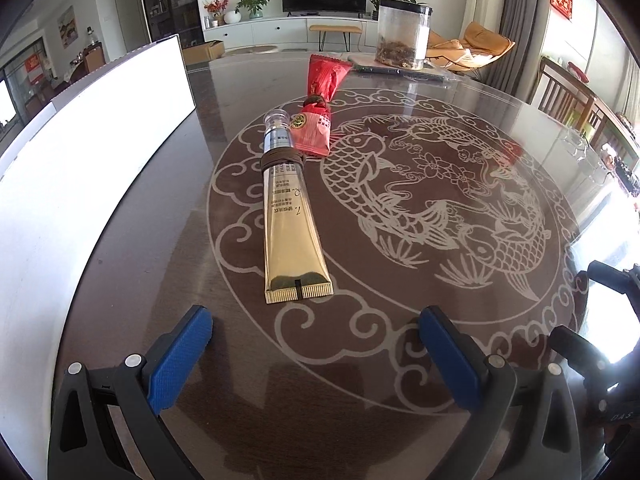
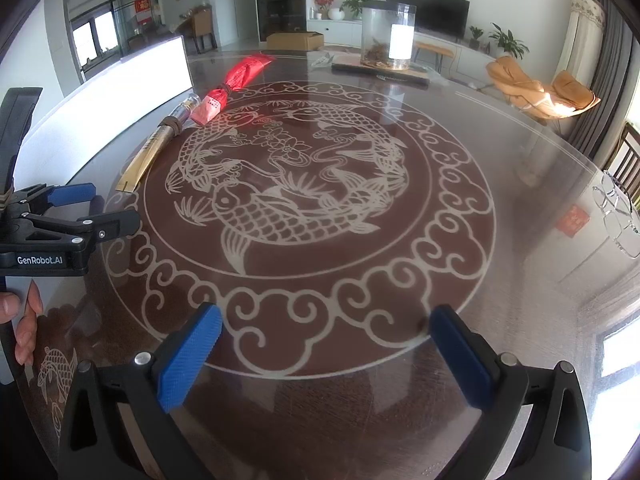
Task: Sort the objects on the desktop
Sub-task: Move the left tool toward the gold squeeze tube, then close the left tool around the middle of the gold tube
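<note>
- Left gripper [image 1: 316, 334]: jaws spread wide, nothing between its 2 blue pads [image 1: 180, 356], held low and level.
- Right gripper [image 2: 326, 334]: jaws wide apart, empty.
- A hand [image 2: 18, 320] grips the left gripper's handle.

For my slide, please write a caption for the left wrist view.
Open left gripper faces a gold tube and red packet on the glass table.
</note>
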